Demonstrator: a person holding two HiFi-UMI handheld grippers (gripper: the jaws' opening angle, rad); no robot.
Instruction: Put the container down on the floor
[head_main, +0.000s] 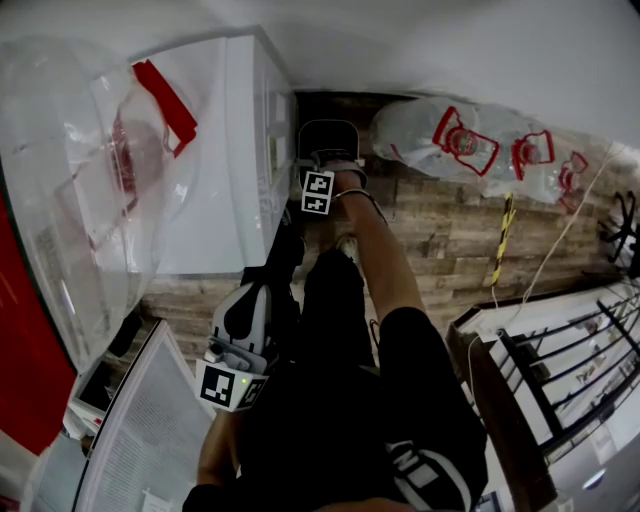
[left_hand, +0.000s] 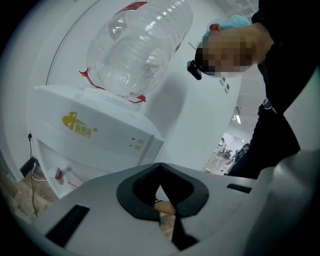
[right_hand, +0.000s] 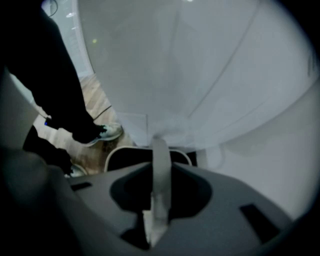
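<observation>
On the far floor, by the dispenser's corner: the container (head_main: 330, 132), dark inside with a pale rim, sits low on the wooden floor (head_main: 450, 230); whether it fully rests there I cannot tell.
Right gripper (head_main: 330, 158): points steeply down over the container. Its jaws are slightly spread, and the container's white handle (right_hand: 161, 165) stands between them, not visibly squeezed.
Left gripper (left_hand: 167, 222): held back near the person's waist, jaws pressed together, nothing between them.
Left edge: the white water dispenser (head_main: 215, 150), with a big bottle (left_hand: 140, 45) on top, has its side wall just beside the container.
Right side: open planks run from the container to the empty bottles (head_main: 470, 140) lying far right.
Near right: a rack (head_main: 560, 380), well apart from the container.
Near side: a shoe (right_hand: 100, 134) stands just beside the container.
</observation>
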